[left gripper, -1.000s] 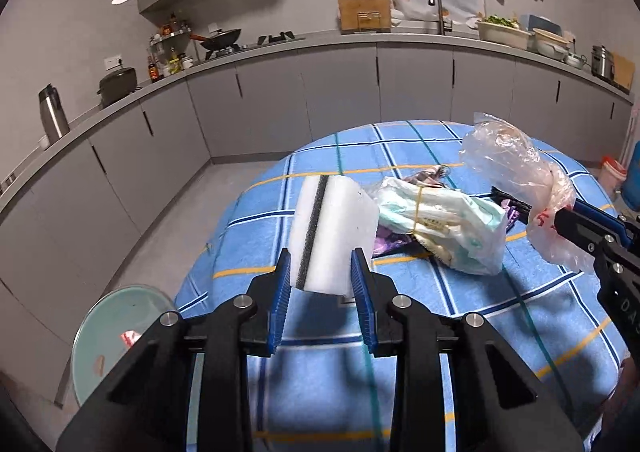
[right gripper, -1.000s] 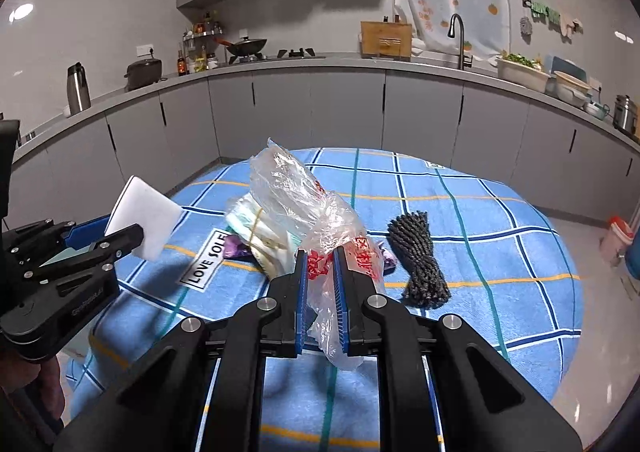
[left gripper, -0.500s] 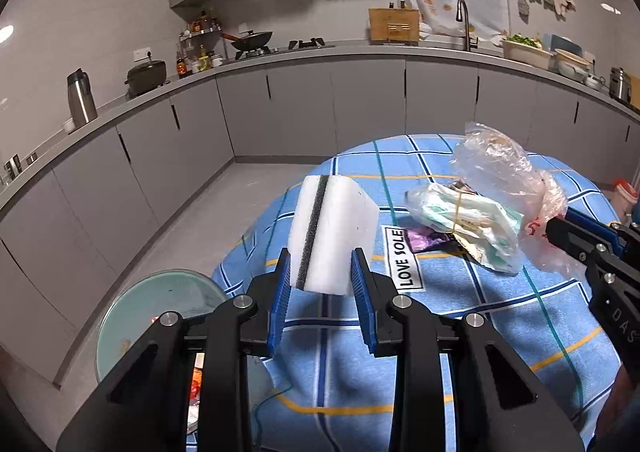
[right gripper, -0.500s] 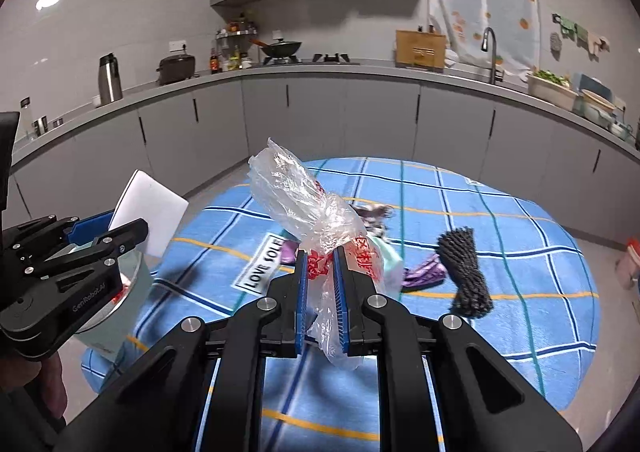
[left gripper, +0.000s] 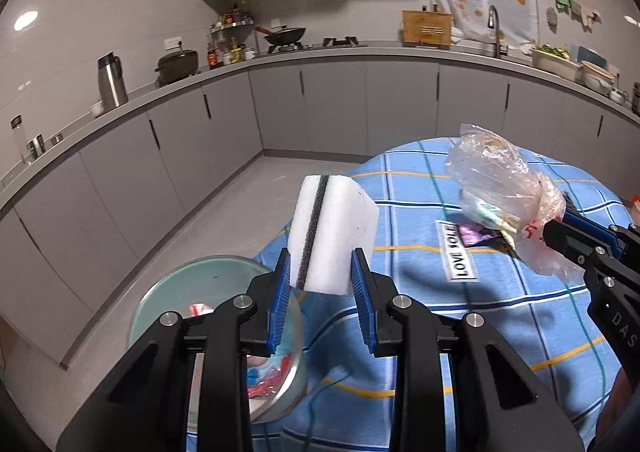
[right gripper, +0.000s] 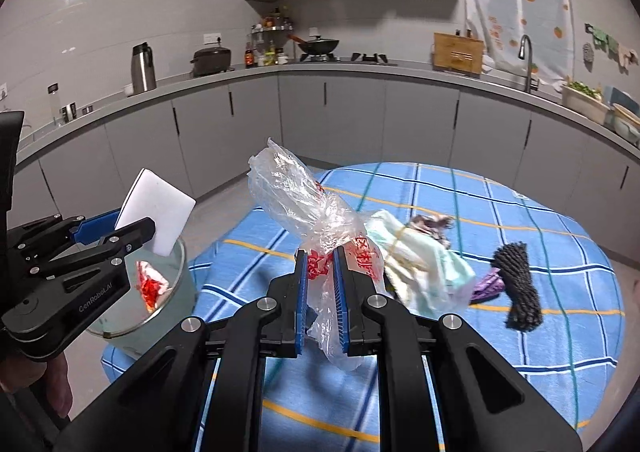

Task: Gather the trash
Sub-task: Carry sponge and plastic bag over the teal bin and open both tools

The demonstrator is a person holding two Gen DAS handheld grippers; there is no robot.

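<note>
Sponge (left gripper: 334, 232) clamped between left fingers (left gripper: 282, 288)

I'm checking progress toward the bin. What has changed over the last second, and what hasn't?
Both hands swung left, off the table toward the bin, which now sits under the left gripper. Unchanged: the left gripper grips the white sponge, the right gripper the plastic bag; other trash stays on the table.

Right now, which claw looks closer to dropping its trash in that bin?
The left claw. Its white foam block hangs just beside the bin; the right claw, pinching the plastic bag, is over the table.
</note>
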